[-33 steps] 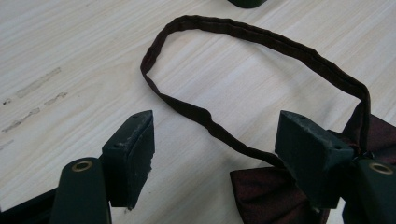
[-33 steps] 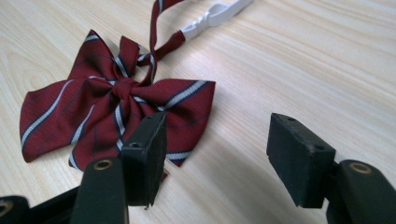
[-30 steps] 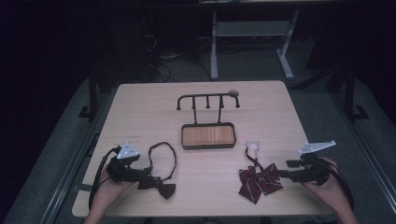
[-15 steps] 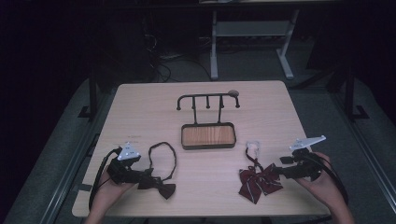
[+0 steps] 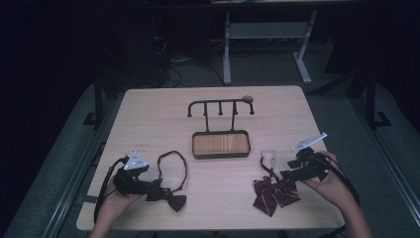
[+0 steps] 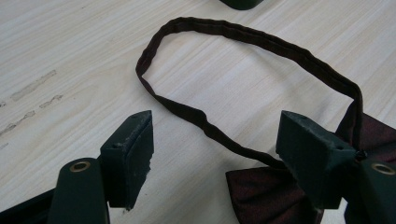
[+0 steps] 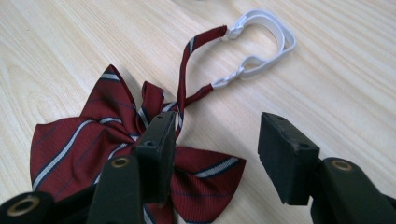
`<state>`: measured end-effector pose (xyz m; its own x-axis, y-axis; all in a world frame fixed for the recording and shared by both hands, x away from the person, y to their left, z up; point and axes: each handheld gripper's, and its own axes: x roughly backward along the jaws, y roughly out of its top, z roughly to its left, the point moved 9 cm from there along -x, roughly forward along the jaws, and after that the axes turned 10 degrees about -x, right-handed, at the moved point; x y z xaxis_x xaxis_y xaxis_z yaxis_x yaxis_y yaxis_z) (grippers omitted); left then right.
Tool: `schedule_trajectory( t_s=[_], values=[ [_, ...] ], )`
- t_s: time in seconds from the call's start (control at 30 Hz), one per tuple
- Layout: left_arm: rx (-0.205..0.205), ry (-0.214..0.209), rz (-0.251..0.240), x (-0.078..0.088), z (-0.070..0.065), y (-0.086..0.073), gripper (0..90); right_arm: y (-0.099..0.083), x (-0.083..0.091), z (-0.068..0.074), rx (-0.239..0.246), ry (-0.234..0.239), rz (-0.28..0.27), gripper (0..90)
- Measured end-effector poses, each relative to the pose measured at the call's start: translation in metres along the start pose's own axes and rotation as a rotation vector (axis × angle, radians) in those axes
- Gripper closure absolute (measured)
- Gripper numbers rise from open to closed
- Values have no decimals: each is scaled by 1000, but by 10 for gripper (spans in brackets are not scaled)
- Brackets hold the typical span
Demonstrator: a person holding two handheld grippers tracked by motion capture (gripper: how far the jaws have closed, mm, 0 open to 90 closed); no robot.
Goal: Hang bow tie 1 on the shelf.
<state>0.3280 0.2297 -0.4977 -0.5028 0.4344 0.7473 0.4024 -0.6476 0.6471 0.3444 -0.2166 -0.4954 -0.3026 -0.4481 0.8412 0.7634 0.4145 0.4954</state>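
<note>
While our right gripper (image 7: 212, 149) was narrowing its wide jaws, nothing sat between them; one jaw overlapped the single striped bow tie (image 7: 112, 149) near the table's (image 5: 148, 114) front edge. Our left gripper (image 6: 215, 154) gaped over one dark bow tie's (image 6: 266, 191) strap, gripping nothing. We read no writing. Bare wood separated them.

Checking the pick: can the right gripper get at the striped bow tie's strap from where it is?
Probably yes: the right gripper is open just above the striped bow tie, its strap lying clear on the table ahead.
</note>
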Motion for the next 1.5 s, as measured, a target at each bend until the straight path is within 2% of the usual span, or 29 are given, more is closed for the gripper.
schedule_trajectory(
  t_s=[0.53,0.7,0.77,0.83,0.97,1.23,1.47,1.5],
  values=[
    [-5,-6,6,-1,0,-1,281,25,-14,11,36,17,62,506],
    [18,-10,-2,-2,-1,-1,281,34,-21,14,44,21,82,510],
    [8,-9,2,-2,-1,-1,281,37,-23,15,49,20,91,514],
    [7,-8,2,-2,0,-1,281,40,-25,16,44,33,91,525],
    [6,-7,1,-2,0,-1,281,44,-31,18,44,48,124,542],
    [6,-7,2,-1,0,-2,281,50,-45,22,50,30,185,574],
    [12,-8,0,-1,1,-2,281,49,-56,20,28,18,234,602],
    [13,-8,-2,-1,1,-2,281,49,-58,19,24,12,243,630]
  ],
)
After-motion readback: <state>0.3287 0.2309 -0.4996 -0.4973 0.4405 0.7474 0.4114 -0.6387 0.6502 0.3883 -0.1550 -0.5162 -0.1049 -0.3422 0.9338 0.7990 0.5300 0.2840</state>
